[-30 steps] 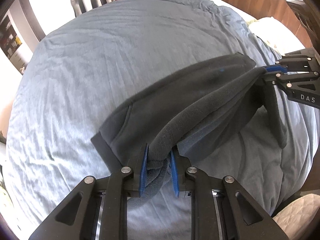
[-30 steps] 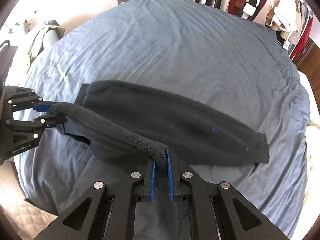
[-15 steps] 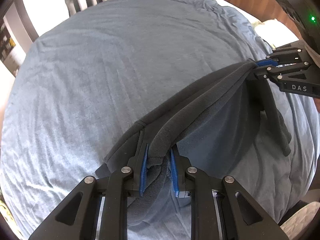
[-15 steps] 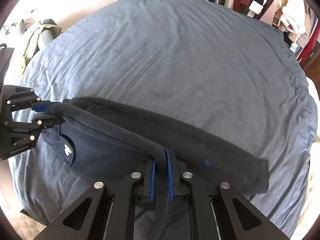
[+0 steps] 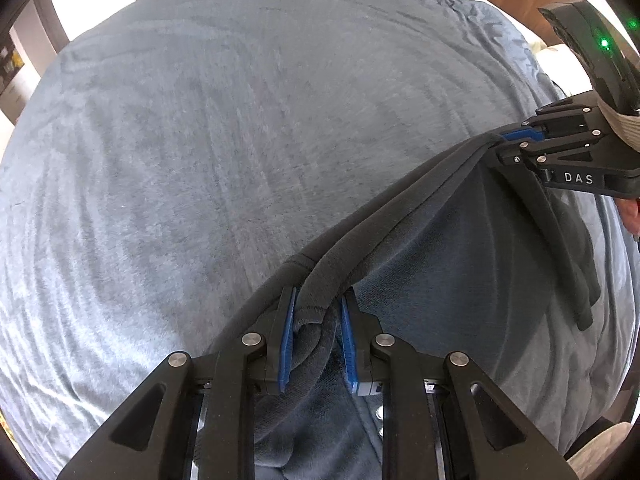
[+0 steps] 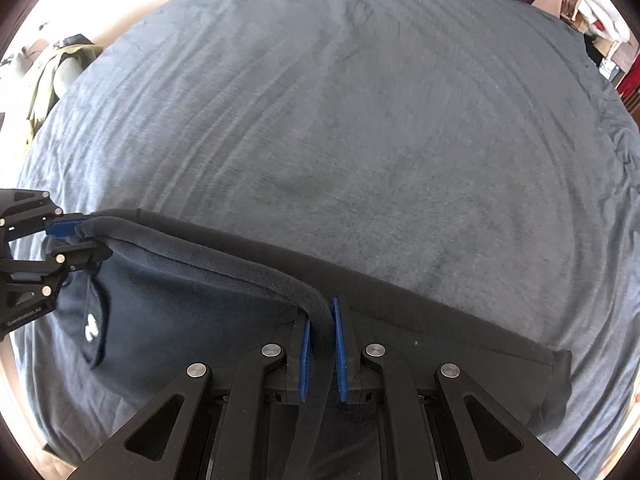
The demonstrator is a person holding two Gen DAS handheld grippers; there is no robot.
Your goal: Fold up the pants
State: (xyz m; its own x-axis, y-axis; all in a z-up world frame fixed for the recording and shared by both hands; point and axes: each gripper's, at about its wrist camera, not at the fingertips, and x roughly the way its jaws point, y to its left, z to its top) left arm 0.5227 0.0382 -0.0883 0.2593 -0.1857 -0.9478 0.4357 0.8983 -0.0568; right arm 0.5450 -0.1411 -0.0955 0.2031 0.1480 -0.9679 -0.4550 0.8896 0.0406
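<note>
Both claws, left claw (image 5: 316, 322) and right claw (image 6: 321, 346), stay clamped on the dark fleece pants (image 6: 420, 312), now lifted further off the blue-grey bed blanket (image 6: 360, 120); probably mid-fold.

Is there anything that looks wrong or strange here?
Nothing stands out. The left gripper and right gripper each pinch the dark pants, stretched between them over the blue blanket.
</note>
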